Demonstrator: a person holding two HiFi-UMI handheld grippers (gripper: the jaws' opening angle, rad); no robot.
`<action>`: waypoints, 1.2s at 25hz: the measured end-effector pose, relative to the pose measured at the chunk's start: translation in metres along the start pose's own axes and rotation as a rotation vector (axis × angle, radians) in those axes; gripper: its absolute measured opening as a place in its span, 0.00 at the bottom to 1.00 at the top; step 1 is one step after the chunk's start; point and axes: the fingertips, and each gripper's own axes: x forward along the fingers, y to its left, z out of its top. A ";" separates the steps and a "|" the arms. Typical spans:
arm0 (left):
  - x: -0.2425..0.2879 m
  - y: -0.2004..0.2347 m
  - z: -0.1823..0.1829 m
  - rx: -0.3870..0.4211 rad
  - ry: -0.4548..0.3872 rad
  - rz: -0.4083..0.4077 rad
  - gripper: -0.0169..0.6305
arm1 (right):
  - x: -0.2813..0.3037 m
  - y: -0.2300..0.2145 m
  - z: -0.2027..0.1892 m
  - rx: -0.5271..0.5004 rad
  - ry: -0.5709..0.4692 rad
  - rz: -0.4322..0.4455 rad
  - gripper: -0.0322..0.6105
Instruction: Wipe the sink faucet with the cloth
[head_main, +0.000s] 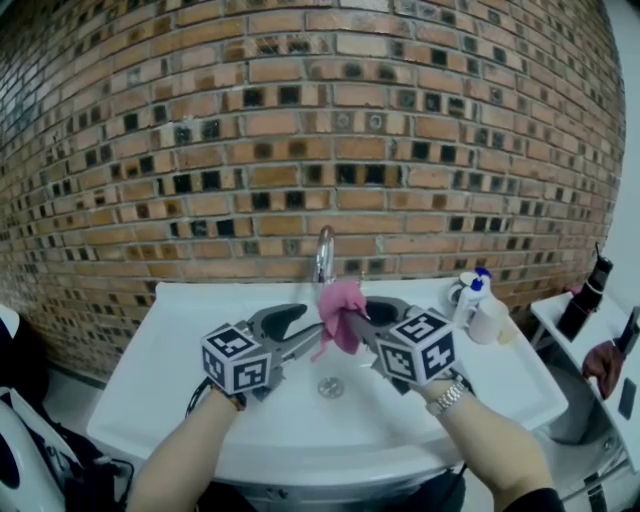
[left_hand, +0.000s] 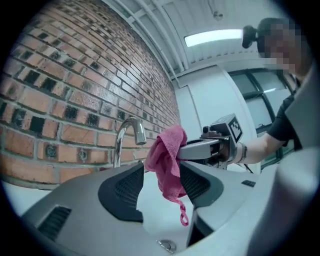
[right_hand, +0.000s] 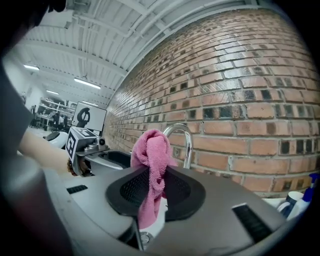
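Over the middle of the sink (head_main: 170, 375), just in front of the faucet (head_main: 325, 252), I am holding the cloth (head_main: 340, 312) in the right gripper (head_main: 352, 325). Its jaws are clamping a bunched fold, so the right gripper is carrying the whole weight. The left gripper (head_main: 310, 328) is standing with its jaws wide on either side of the hanging part and is not pressing on it. One pad may be brushing the fabric, though the left gripper view is too cramped for me to be sure.

I am reading this as the cloth being in one gripper so that gripper can do the wiping. The other gripper is free to steady the cloth or to back off. Both grippers are pointing roughly level toward the back edge of the sink, which puts the cloth at about the height of the spout.

The cloth is hanging with its long axis close to vertical. The gathered bulk is sitting on top and a thin tail with a small loop is pointing down toward the drain (head_main: 330, 386). It is sitting near the faucet but not touching it yet.

The faucet is standing upright at the middle of the back edge. Its neck is arching forward and its mouth is pointing down into the basin. By my judgement the wiping is yet to begin.
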 end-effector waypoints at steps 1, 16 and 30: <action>-0.002 -0.004 0.002 -0.005 -0.004 -0.017 0.40 | -0.001 0.004 0.000 -0.005 -0.002 0.025 0.16; -0.025 -0.062 0.015 -0.004 0.012 -0.231 0.45 | -0.020 0.079 -0.002 -0.087 -0.021 0.409 0.16; -0.032 -0.059 0.016 0.020 0.008 -0.201 0.15 | -0.020 0.079 -0.003 -0.050 -0.017 0.417 0.18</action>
